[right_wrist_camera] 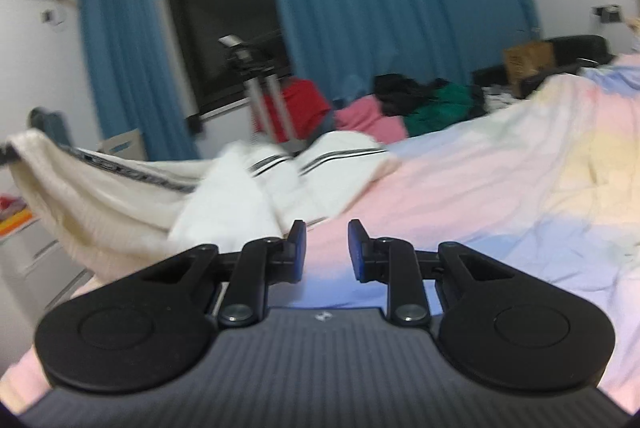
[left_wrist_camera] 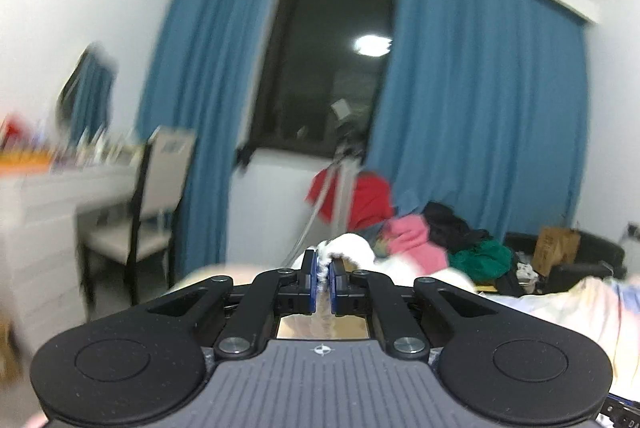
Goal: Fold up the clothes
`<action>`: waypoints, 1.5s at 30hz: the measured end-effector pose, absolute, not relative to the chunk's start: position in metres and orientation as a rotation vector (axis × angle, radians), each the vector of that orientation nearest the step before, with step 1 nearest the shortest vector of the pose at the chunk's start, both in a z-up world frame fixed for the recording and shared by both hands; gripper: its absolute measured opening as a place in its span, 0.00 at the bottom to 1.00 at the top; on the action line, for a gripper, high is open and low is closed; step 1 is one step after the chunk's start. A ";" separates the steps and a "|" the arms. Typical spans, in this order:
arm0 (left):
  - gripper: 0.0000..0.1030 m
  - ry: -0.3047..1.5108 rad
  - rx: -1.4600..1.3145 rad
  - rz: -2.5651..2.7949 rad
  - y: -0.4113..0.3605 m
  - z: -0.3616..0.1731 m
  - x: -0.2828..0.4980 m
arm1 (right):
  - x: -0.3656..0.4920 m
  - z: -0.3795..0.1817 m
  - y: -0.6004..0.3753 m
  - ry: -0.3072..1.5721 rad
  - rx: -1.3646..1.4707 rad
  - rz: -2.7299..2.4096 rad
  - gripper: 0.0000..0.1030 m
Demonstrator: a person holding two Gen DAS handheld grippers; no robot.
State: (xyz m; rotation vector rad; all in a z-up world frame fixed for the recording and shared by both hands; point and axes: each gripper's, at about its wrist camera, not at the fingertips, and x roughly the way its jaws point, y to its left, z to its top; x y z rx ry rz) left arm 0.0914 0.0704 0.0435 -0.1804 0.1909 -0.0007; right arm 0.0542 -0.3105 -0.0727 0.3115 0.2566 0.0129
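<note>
Presently a thin edge of the white garment [left_wrist_camera: 352,248] is being pinched between the closed blue pads of the left gripper [left_wrist_camera: 323,274], and the cloth is being held up off the bed [right_wrist_camera: 500,188]. Seen from the right wrist, the same garment [right_wrist_camera: 132,196], cream-white with dark stripes, is being draped from a raised corner at the far left down onto the pastel bedspread. The right gripper [right_wrist_camera: 327,248] is being held with its fingers apart, nothing between them, just beside the nearest fold.

Only a narrow hem is being gripped, so the cloth is judged likely to slip out if it is being pulled sharply. With one corner alone being lifted, the garment may be bunching instead of spreading flat.

A brown cardboard box [right_wrist_camera: 528,62] is being kept near the clothes pile [right_wrist_camera: 420,104]; its contents cannot be made out.
</note>
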 end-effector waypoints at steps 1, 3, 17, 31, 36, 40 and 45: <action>0.06 0.225 -0.221 0.023 0.087 0.032 0.091 | 0.054 -0.073 -0.303 0.269 0.302 0.040 0.26; 0.07 0.290 -0.307 0.069 0.117 0.011 0.094 | 0.056 -0.076 -0.285 0.308 0.281 0.102 0.26; 0.14 0.420 -0.398 0.217 0.185 -0.042 0.111 | 0.078 -0.121 -0.175 0.578 -0.050 0.317 0.68; 0.15 0.457 -0.530 0.225 0.211 -0.060 0.145 | 0.057 -0.076 -0.173 0.354 -0.048 0.279 0.20; 0.17 0.498 -0.536 0.213 0.214 -0.065 0.149 | 0.017 -0.045 -0.162 0.305 -0.167 0.337 0.20; 0.18 0.554 -0.494 0.205 0.213 -0.070 0.151 | 0.015 -0.075 -0.154 0.490 -0.208 0.351 0.21; 0.48 0.650 -0.505 0.174 0.215 -0.071 0.148 | 0.029 -0.088 -0.162 0.637 -0.132 0.349 0.27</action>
